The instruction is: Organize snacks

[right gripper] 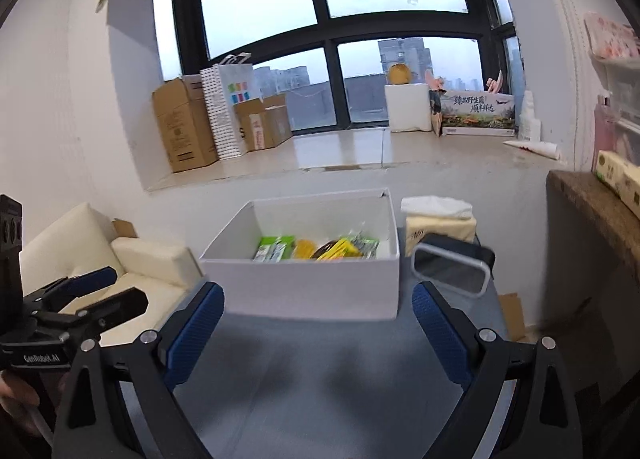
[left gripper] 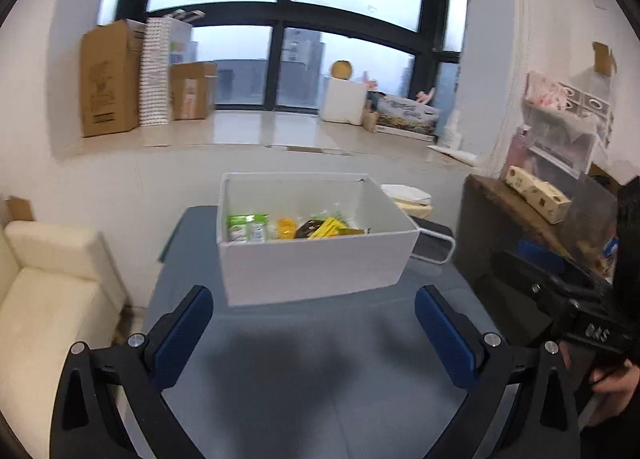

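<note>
A white open box [left gripper: 312, 271] [right gripper: 304, 283] stands on the grey-blue table [left gripper: 320, 379] [right gripper: 320, 379]. Several snack packets lie inside it: green ones [left gripper: 247, 227] [right gripper: 275, 249] at the left, an orange one [left gripper: 287, 227] [right gripper: 305, 249] in the middle, a yellow one [left gripper: 332, 227] [right gripper: 340, 250] over something dark. My left gripper [left gripper: 314, 323] hovers open just short of the box's near wall, nothing between its blue pads. My right gripper [right gripper: 318, 327] is likewise open and empty before the box. Each gripper shows at the edge of the other's view.
A cream sofa [left gripper: 48, 299] [right gripper: 132, 267] sits left of the table. A white-framed dark object [right gripper: 450, 269] and a tissue pack [right gripper: 440, 221] lie right of the box. A brown side table [left gripper: 520, 227] stands at right. Cardboard boxes [right gripper: 184, 127] line the window sill.
</note>
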`<state>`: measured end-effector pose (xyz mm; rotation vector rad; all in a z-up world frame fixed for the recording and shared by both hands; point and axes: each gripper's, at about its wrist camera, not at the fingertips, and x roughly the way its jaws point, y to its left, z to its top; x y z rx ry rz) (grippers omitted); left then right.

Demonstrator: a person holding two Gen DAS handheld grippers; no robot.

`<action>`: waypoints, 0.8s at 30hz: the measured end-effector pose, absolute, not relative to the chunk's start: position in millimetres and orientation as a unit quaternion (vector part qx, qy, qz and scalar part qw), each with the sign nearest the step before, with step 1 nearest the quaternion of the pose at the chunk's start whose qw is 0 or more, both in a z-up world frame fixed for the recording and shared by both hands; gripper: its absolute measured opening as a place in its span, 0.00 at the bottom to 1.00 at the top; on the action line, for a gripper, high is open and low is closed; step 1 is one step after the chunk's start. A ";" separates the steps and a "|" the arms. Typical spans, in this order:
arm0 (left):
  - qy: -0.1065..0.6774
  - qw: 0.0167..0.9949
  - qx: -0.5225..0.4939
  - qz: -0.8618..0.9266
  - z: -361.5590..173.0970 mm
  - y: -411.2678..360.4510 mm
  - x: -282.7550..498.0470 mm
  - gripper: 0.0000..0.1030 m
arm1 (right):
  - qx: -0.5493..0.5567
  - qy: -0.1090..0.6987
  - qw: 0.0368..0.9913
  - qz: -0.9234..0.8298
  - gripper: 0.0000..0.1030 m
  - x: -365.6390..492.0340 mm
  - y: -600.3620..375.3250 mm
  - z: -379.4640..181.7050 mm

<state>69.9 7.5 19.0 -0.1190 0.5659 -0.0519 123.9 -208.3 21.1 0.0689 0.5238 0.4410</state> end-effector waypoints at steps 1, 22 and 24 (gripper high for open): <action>0.282 0.958 -0.047 -0.015 17.8 2.3 63.2 1.00 | 0.039 0.257 0.941 0.217 0.95 114.3 -210.3 17.4; 0.273 0.961 -0.046 -0.004 24.8 -11.4 23.1 1.00 | 0.053 0.254 0.930 0.260 0.95 73.7 -211.8 12.3; 0.274 0.960 -0.048 -0.005 24.4 -10.4 23.3 1.00 | 0.053 0.257 0.929 0.262 0.95 73.8 -211.1 11.9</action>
